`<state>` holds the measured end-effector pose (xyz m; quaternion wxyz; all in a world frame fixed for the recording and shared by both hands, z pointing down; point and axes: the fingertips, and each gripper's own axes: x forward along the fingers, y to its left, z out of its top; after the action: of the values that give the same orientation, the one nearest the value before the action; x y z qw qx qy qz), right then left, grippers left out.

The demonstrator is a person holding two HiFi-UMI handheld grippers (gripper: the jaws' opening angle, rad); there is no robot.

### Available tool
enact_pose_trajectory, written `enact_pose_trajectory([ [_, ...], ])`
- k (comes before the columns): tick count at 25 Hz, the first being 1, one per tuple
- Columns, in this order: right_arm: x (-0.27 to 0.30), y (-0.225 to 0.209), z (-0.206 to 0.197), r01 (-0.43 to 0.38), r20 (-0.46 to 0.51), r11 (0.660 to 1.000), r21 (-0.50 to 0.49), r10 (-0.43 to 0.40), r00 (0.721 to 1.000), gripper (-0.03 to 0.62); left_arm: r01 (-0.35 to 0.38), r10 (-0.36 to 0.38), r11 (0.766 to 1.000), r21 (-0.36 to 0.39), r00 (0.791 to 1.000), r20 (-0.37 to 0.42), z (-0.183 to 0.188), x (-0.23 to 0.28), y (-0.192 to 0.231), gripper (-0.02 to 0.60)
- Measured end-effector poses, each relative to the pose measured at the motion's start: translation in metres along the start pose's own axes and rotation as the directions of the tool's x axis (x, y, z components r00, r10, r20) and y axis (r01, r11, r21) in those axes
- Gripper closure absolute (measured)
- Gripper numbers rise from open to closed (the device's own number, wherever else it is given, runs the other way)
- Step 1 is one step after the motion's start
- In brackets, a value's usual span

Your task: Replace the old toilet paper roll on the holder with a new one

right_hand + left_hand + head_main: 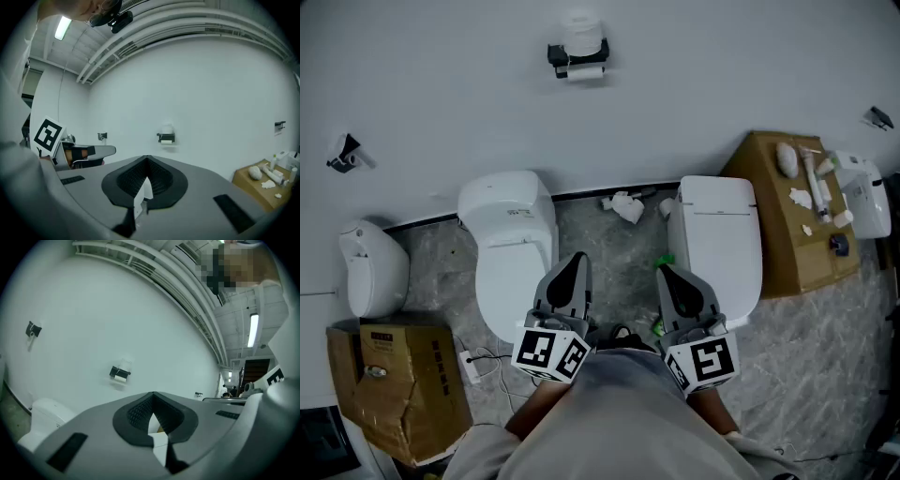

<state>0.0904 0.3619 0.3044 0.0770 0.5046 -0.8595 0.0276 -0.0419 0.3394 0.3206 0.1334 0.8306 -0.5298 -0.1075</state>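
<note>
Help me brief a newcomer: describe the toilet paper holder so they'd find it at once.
Start at the white back wall behind the two white toilets directly ahead. High on it, above the gap between them, sits the toilet paper holder. Unlike the small dark fittings far left and right, it is a black bracket carrying white paper.

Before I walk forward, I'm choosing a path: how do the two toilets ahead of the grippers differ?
The left toilet is rounded, with an oval lid; the right toilet is boxy, with a flat, squarish lid. A white plug and cable lie on the floor by the left toilet; a cardboard box stands beside the right toilet. Both are white, lids down, backs to the wall.
</note>
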Motion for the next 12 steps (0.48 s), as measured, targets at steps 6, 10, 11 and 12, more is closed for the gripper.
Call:
enact_pose_trajectory([
  [6,-0.002,0.024,0.020,-0.024,0.036,1.000,-0.003,0.024,0.999,0.579,-0.010,0.010,1.000,0.000,1.000,-0.030,0.008,-0.027,0.007,0.578],
  [10,0.005,0.033,0.028,-0.034,0.048,0.999,-0.022,0.035,0.998,0.579,0.005,-0.004,1.000,0.008,1.000,-0.019,0.015,-0.034,0.009,0.578],
  [11,0.005,0.032,0.028,-0.032,0.052,0.999,-0.021,0.033,0.998,0.579,0.005,-0.005,1.000,0.010,1.000,-0.018,0.016,-0.034,0.009,0.578],
  [12,0.005,0.031,0.029,-0.028,0.056,0.999,-0.016,0.029,0.998,0.579,0.004,-0.004,1.000,0.007,1.000,-0.017,0.017,-0.033,0.007,0.578],
])
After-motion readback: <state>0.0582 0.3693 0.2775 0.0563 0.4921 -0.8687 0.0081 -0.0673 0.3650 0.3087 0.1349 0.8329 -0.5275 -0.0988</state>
